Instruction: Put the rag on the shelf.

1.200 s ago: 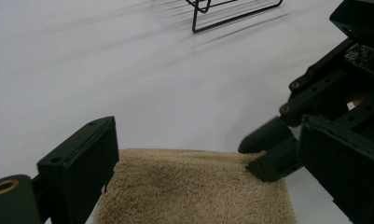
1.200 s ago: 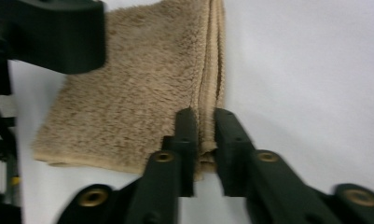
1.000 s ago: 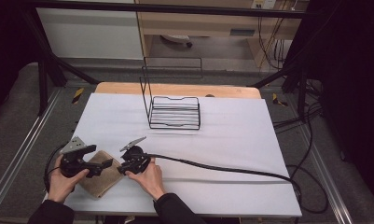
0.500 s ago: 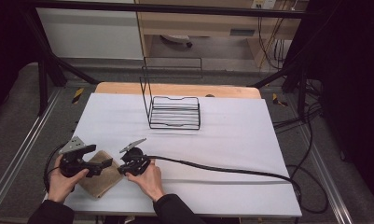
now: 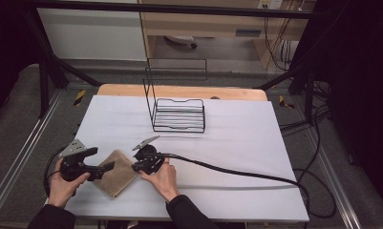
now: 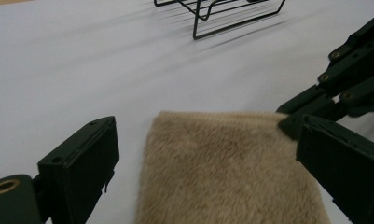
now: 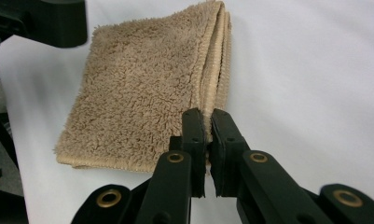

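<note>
Near the table's front-left corner, at about seven o'clock from the black wire rack (image 5: 178, 114), we are working the folded tan fleece cloth (image 5: 115, 172) on the white table cover (image 5: 237, 143). Our right gripper (image 7: 207, 122) is pinching the cloth's folded edge between nearly closed jaws. Our left gripper (image 6: 203, 154) is straddling it, jaws wide. We judge the grasp step underway; next the left jaws need to be closing on the opposite edge.

Folded tan fleecy towel (image 5: 116, 172) lies flat at table's near-left.
</note>
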Available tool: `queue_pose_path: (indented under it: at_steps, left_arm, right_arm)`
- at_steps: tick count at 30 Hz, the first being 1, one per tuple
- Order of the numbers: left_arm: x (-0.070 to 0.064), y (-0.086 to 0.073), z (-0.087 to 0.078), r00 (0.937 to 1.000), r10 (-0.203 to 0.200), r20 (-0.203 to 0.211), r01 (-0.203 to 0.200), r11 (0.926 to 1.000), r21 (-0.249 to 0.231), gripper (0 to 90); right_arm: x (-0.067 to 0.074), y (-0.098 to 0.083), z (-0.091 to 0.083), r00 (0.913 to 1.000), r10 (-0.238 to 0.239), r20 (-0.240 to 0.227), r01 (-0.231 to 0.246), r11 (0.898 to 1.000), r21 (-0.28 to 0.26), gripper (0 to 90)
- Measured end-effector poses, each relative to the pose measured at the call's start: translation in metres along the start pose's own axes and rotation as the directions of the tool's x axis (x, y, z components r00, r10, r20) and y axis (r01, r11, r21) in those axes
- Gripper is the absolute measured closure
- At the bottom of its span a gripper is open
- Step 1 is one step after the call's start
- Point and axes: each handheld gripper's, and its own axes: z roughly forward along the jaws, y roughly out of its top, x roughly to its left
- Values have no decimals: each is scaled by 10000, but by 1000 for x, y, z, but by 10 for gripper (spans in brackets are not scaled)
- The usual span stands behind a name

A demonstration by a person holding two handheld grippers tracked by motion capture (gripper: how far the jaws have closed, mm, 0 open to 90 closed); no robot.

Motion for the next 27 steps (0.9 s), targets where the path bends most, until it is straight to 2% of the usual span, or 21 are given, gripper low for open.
queue_pose_path:
  at_steps: [4,6,10,14,16,18,23,27]
  left_arm:
    - [-1,0,1,10000,-1,10,0,10000,13,58]
    - [-1,0,2,10000,10,26,-10,10000,25,58]
    - [-2,0,3,10000,37,24,-37,10000,88,58]
    - [-4,-1,5,9999,99,52,-100,9998,175,58]
    - [-5,-1,6,9999,110,82,-112,9997,199,58]
    - [-5,-1,7,9999,89,94,-91,9998,202,58]
    - [-7,-1,11,9998,125,137,-129,9995,299,57]
    - [-10,-1,14,9996,223,186,-230,9989,402,57]
  right_arm:
    - [-10,-6,-13,9996,73,288,-73,10000,2,854]
    - [-21,-14,-28,9977,199,649,-198,9998,-17,854]
    - [-32,-24,-41,9952,434,879,-429,9990,-80,854]
    - [-45,-39,-55,9901,736,1195,-718,9972,-195,853]
    - [-55,-50,-65,9845,994,1442,-966,9950,-268,852]
    - [-57,-52,-68,9830,1047,1509,-1014,9944,-290,852]
    - [-68,-74,-84,9757,1350,1724,-1290,9906,-453,850]
    - [-69,-82,-88,9735,1470,1752,-1398,9888,-530,847]
